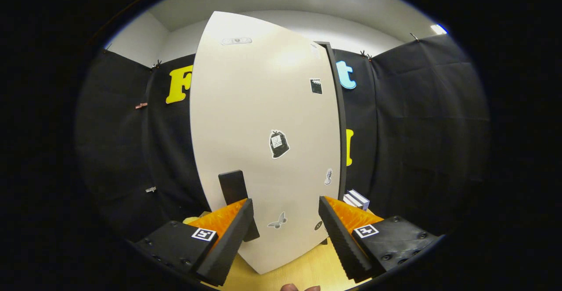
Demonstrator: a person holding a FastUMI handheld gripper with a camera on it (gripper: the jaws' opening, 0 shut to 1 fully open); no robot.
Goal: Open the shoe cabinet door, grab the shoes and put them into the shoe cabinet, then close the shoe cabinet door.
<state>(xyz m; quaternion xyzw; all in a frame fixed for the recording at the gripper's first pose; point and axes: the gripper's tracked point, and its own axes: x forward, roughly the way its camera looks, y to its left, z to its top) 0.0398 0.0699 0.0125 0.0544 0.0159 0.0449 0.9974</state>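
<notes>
The shoe cabinet's door (263, 120) is a tall cream panel with several small stickers, standing just ahead of my gripper (285, 214). A dark upright handle (233, 188) sits low on the door, just above and beside my left finger (230, 234). My fingers stand wide apart with nothing between them but the door's lower part behind. A dark cabinet edge (339, 124) runs along the door's right side. I cannot tell whether the door is fully closed.
The cabinet stands on a light wooden surface (303, 269). A small white-and-dark box (356, 199) lies at the cabinet's right, beyond my right finger. Black cloth walls the booth behind and on both sides. A fingertip (290, 287) shows at the very bottom.
</notes>
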